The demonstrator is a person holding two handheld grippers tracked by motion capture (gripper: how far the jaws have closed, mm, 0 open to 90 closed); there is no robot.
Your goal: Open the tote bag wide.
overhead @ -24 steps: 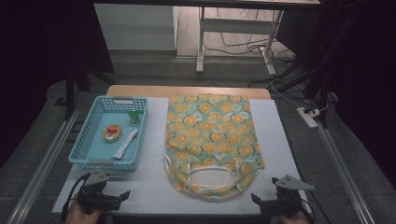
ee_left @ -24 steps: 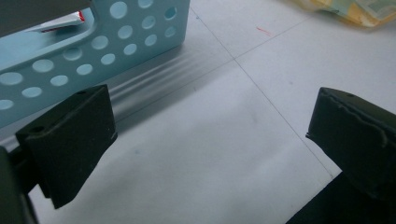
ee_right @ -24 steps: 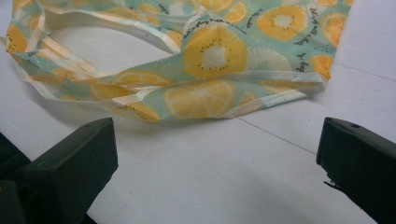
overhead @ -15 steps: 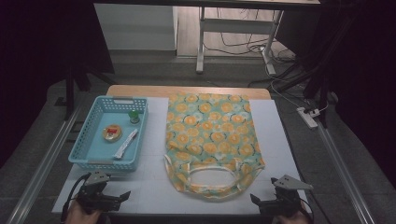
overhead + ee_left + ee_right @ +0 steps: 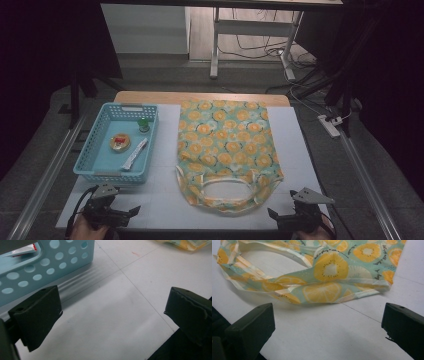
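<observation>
A tote bag (image 5: 225,145) printed with orange fruit slices lies flat on the white table (image 5: 295,150), its handles toward me. My left gripper (image 5: 131,212) rests open at the near left corner, just in front of the blue basket (image 5: 129,106). In the left gripper view its jaws (image 5: 113,305) stand wide over bare table, with the basket wall (image 5: 62,257) at upper left. My right gripper (image 5: 272,216) is open at the near right. In the right gripper view its jaws (image 5: 329,315) are empty, a short way from the bag's handle end (image 5: 329,267).
Inside the basket lie a small green-capped item (image 5: 144,124), a round orange item (image 5: 120,142) and a white packet (image 5: 134,154). Metal rails run along both sides of the table. Behind it stand a desk frame and cables on the floor.
</observation>
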